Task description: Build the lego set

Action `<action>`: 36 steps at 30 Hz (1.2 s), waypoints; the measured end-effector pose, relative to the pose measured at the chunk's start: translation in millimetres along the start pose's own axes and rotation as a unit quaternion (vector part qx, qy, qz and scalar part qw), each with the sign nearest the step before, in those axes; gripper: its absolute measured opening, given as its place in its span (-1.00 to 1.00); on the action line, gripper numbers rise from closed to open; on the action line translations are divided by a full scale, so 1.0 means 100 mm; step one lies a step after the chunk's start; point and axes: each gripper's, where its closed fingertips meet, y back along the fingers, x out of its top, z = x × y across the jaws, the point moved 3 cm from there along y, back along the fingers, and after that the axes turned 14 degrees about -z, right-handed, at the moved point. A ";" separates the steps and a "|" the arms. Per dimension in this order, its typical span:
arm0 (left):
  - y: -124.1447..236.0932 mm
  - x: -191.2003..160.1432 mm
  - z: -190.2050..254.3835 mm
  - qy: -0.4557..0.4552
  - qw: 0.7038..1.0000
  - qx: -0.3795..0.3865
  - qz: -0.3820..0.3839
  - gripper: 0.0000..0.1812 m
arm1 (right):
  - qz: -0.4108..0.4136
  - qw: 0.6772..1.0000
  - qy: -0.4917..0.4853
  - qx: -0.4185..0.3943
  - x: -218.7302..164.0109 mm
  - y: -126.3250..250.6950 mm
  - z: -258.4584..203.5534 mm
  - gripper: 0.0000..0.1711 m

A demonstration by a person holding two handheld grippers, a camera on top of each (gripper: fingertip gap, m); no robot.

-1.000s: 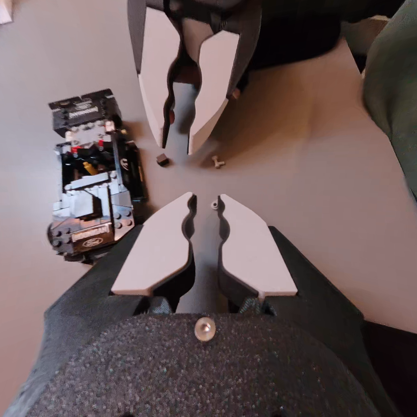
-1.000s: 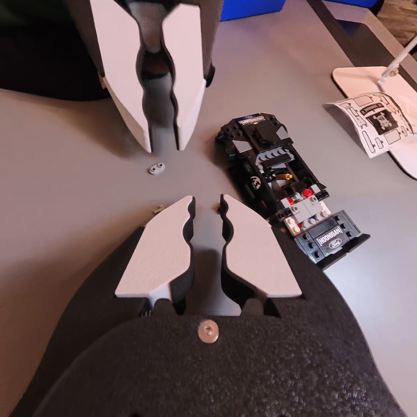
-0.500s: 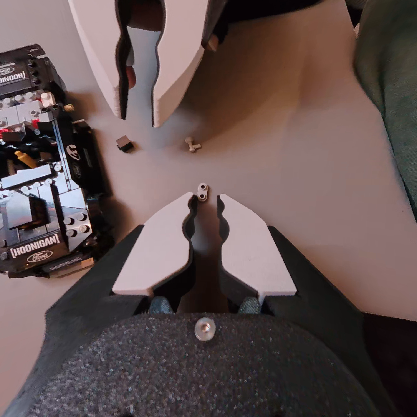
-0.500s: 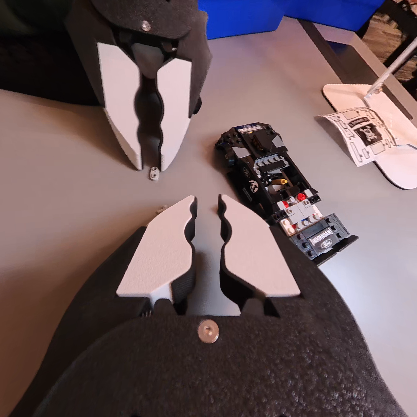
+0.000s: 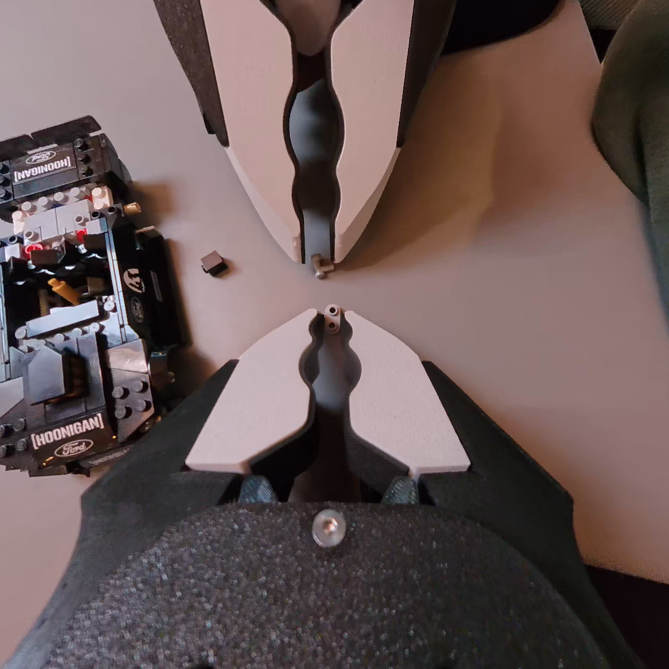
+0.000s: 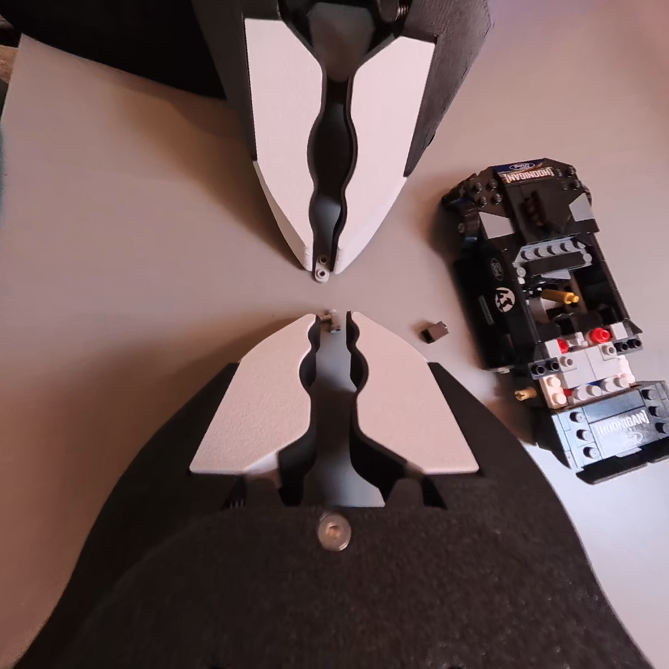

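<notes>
Since the earlier frames I have brought both tools down: my left hand-held gripper now has the small grey two-hole plate pinched between its tips, while my right hand-held gripper brackets the grey pin piece, slightly parted and not clamped. To their right in the right wrist view, the black brick and the half-built car lie on the surface. I judge both pieces are about to be lifted and joined.

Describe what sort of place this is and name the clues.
Probably an indoor desk or hobby table: a plain grey tabletop, a half-built black toy car and loose small bricks beside two hand-held grippers.
</notes>
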 end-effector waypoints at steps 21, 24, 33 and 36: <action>0.28 0.16 -0.16 0.032 0.994 0.037 0.101 -0.80 | 0.109 0.992 -0.038 -0.057 0.18 0.30 0.12 -0.93; 0.47 0.33 -0.20 0.042 0.982 0.067 0.173 -0.81 | 0.192 0.977 -0.072 -0.064 0.29 0.52 0.20 -0.93; 0.75 0.56 -0.13 0.080 0.951 0.015 0.299 -0.84 | 0.332 0.938 -0.099 -0.020 0.51 0.81 0.14 -0.93; 0.78 0.59 -0.08 0.075 0.947 -0.003 0.313 -0.89 | 0.339 0.936 -0.094 -0.021 0.52 0.81 0.13 -0.93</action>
